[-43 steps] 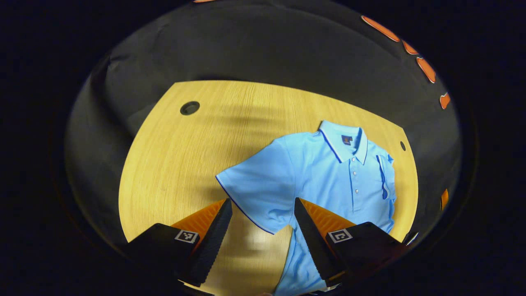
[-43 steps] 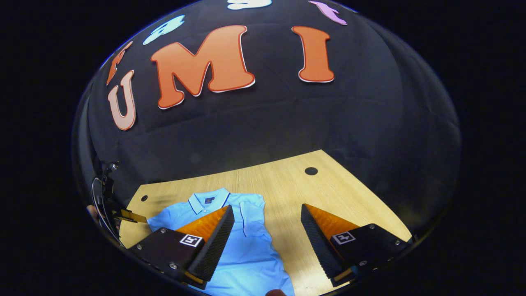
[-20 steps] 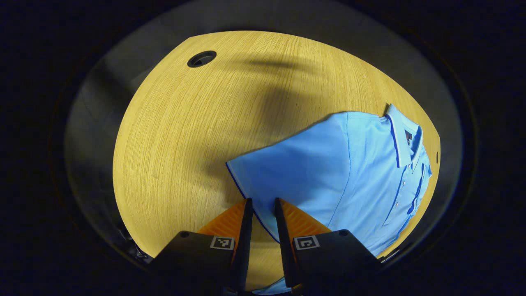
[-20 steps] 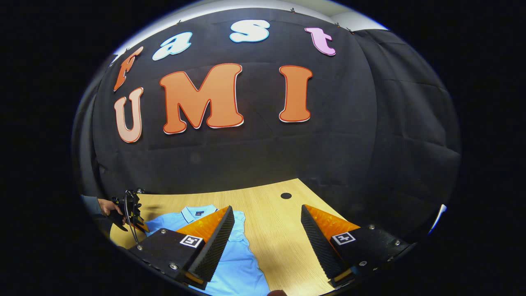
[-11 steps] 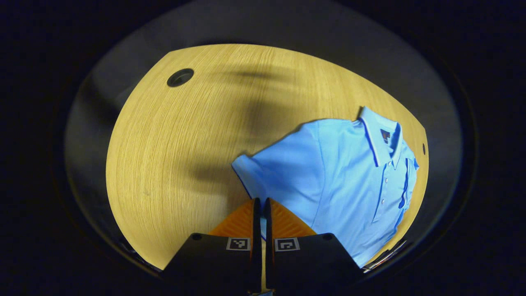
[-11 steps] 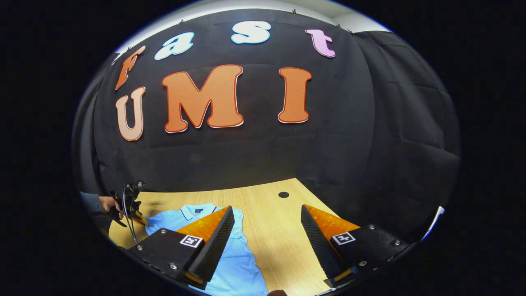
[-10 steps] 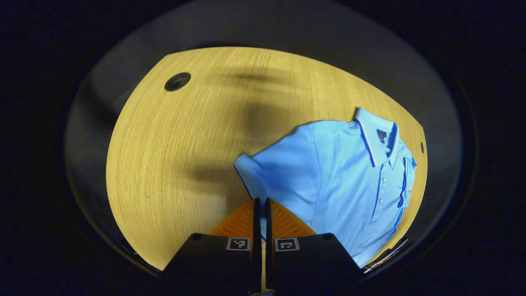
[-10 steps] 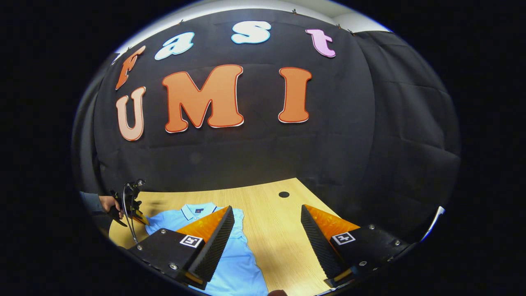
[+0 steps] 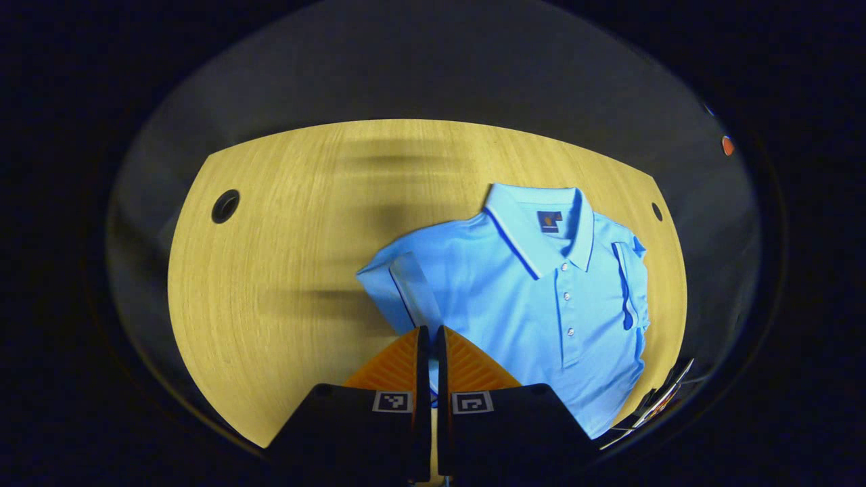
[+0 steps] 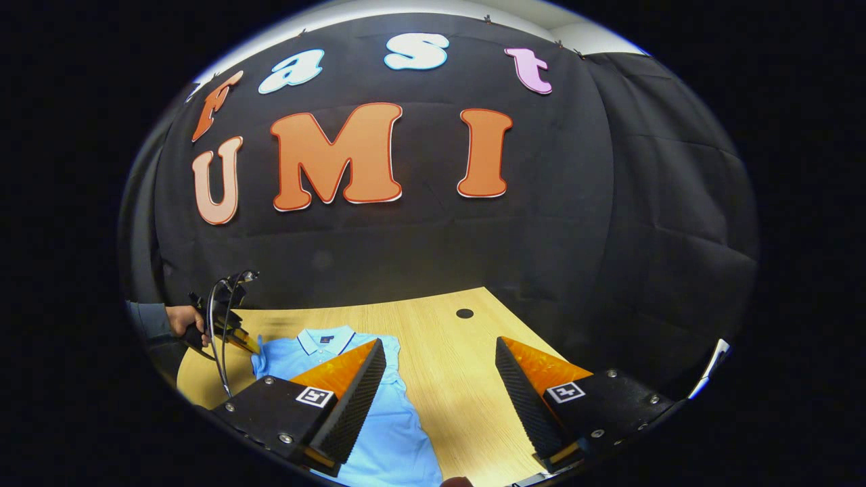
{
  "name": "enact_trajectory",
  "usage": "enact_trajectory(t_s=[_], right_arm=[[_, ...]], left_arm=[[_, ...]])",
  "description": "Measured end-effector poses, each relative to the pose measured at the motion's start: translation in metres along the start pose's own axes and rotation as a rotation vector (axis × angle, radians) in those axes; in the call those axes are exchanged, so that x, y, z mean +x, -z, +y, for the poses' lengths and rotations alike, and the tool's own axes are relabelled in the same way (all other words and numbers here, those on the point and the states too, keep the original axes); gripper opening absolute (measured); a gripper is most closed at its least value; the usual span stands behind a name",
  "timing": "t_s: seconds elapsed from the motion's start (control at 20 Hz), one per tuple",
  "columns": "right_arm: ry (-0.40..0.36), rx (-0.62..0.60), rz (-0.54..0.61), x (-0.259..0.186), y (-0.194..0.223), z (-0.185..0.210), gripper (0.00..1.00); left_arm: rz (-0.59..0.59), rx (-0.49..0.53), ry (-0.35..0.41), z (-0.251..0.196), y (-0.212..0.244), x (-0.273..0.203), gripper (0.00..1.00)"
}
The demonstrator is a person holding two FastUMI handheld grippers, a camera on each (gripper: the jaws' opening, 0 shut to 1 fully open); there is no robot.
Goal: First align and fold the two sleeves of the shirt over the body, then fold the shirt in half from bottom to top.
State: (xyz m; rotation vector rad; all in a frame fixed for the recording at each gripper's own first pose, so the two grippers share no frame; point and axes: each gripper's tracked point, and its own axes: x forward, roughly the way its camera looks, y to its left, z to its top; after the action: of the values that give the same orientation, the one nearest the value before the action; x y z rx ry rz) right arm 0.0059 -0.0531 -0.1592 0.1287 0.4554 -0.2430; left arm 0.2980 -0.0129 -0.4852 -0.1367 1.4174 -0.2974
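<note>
A light blue polo shirt (image 9: 541, 297) with dark blue trim lies front up on the wooden table (image 9: 284, 270). Its far sleeve (image 9: 626, 270) lies folded over the body. My left gripper (image 9: 429, 338) is shut on the hem of the near sleeve (image 9: 406, 291), which is lifted and partly turned over toward the chest. In the right gripper view the shirt (image 10: 392, 433) shows at lower left, and the left gripper (image 10: 233, 335) held by a hand (image 10: 181, 318) hovers at its sleeve. My right gripper (image 10: 440, 379) stands open above the table, beside the shirt, holding nothing.
The table has a round cable hole (image 9: 225, 205) at the far left and a smaller hole (image 9: 655, 211) past the collar; another hole (image 10: 465, 313) shows in the right gripper view. Black cloth walls (image 10: 609, 237) stand behind the table. Bare wood lies left of the shirt.
My left gripper closed on the near sleeve's hem, then lifted and carried it toward the shirt's body, curling the sleeve over. The right gripper stayed open and barely moved.
</note>
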Motion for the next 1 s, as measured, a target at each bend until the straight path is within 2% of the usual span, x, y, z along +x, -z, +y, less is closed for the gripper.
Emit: enact_trajectory(t_s=[0.25,0.4,0.5,0.55,0.6,0.8,0.9,1.0], right_arm=[[0.009,0.005,0.015,-0.011,0.004,0.004,0.98],[-0.008,-0.008,0.01,-0.014,0.0,0.008,0.98],[-0.026,-0.01,0.012,-0.014,0.001,0.01,0.98],[-0.035,-0.008,0.014,-0.015,0.001,0.011,0.99],[-0.05,-0.007,0.014,-0.014,0.002,0.013,0.99],[-0.11,-0.015,0.024,-0.015,0.005,0.017,0.99],[-0.146,-0.019,0.035,-0.017,0.008,0.018,0.99],[-0.182,-0.028,0.048,-0.017,0.011,0.02,0.98]], left_arm=[[0.005,0.026,0.093,-0.048,-0.002,0.002,0.08],[0.008,0.013,0.154,-0.066,0.004,-0.005,0.15],[-0.003,0.008,0.169,-0.069,0.007,-0.016,0.21],[-0.007,0.01,0.17,-0.07,0.009,-0.023,0.34],[-0.015,0.017,0.166,-0.07,0.012,-0.028,0.37],[-0.066,0.063,0.132,-0.07,0.029,-0.059,0.84],[-0.088,0.083,0.1,-0.067,0.044,-0.074,0.98],[-0.115,0.097,0.073,-0.066,0.062,-0.089,1.0]])
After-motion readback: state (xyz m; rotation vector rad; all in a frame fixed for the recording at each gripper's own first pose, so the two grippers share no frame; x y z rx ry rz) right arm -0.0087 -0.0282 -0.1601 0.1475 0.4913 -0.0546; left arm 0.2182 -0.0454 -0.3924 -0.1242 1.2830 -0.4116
